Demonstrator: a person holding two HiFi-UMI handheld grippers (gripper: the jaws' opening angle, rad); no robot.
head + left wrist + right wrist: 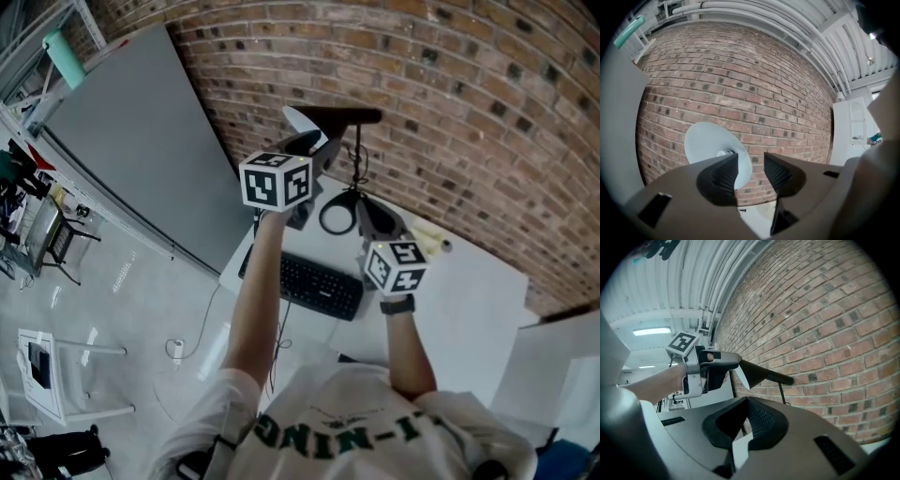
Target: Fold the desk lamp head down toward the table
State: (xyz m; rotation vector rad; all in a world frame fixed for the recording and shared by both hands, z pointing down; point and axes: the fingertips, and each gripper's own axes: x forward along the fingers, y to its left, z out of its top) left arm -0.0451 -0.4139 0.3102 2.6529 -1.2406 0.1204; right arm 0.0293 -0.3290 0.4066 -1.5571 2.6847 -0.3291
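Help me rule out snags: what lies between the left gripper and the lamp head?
Nothing; it is bare. In the left gripper view the left gripper stands open and empty, the lamp head just beyond.

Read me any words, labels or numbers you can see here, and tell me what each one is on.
"NING-I", roughly: green letters on the shirt, bent and cut off, so not surely readable.
Left cube and right cube: black-and-white square patterns only, no words.
Keyboard: key legends too small to read.
Nothing else shows text.
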